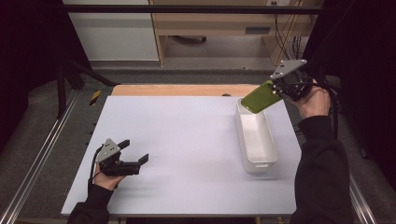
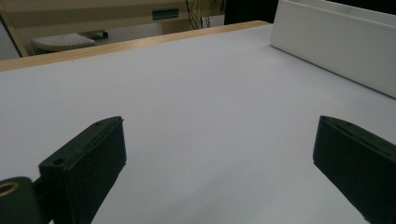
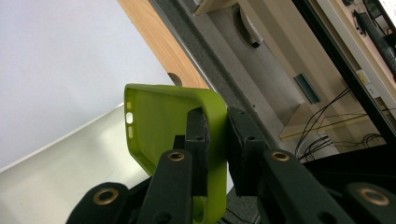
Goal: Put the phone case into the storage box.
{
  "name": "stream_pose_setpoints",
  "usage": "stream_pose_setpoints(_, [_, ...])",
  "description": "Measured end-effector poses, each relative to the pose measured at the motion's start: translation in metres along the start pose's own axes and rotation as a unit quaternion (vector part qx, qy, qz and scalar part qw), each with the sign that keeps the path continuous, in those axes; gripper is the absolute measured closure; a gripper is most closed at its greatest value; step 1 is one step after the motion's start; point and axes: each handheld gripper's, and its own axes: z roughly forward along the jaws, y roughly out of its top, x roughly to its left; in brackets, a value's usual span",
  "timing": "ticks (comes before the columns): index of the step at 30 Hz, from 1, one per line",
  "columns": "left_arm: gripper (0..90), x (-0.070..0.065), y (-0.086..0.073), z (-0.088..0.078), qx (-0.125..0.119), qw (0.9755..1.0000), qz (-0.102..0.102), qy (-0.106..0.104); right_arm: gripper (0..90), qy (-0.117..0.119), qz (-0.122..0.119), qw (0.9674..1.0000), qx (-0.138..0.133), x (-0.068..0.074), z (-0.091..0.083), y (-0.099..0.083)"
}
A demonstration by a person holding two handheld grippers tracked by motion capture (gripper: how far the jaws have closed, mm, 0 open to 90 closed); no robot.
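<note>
Holding a green phone case by one side wall, the right gripper sits above the far end of the white bin, near the far right corner of the tabletop. In the right gripper view its jaws are clamped on the case: one jaw lies inside the shell and the other outside, with the thin green wall pinched between them. The case juts out past the jaws, open side toward the camera, with small cut-outs along its far edge. It hangs clear of the bin, tilted, with its free end pointing toward the middle of the tabletop and slightly down. The left gripper rests low near the near left part of the tabletop, well apart from the bin and the case. In the left gripper view its jaws stand wide apart with bare tabletop between them, and the bin's wall shows at the upper right.
</note>
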Motion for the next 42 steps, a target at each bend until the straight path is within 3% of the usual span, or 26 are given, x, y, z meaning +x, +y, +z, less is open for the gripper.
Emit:
stream_pose_setpoints(21, [2.2, 0.001, -0.001, 0.002, 0.010, 0.9999, -0.002, -0.004, 79.3, 0.013, -0.065, 0.9975, 0.024, -0.006, 0.030, 0.002])
stream_pose_setpoints(31, [2.2, 0.001, -0.001, 0.002, 0.011, 0.9999, -0.004, -0.005, 79.1, 0.016, -0.124, 0.9917, 0.028, -0.006, 0.044, 0.012])
stream_pose_setpoints(35, [2.2, 0.002, -0.001, 0.002, 0.011, 0.9999, -0.004, -0.005, 79.3, 0.006, -0.157, 0.9869, 0.036, -0.004, 0.049, 0.014])
stream_pose_setpoints(37, [2.2, 0.002, -0.001, 0.002, 0.011, 0.9999, -0.004, -0.005, 79.5, 0.000, -0.164, 0.9858, 0.035, -0.002, 0.052, 0.014])
stream_pose_setpoints(42, [2.2, 0.002, -0.001, 0.002, 0.012, 0.9999, -0.005, -0.004, 79.5, 0.020, -0.175, 0.9839, 0.033, 0.000, 0.059, 0.015])
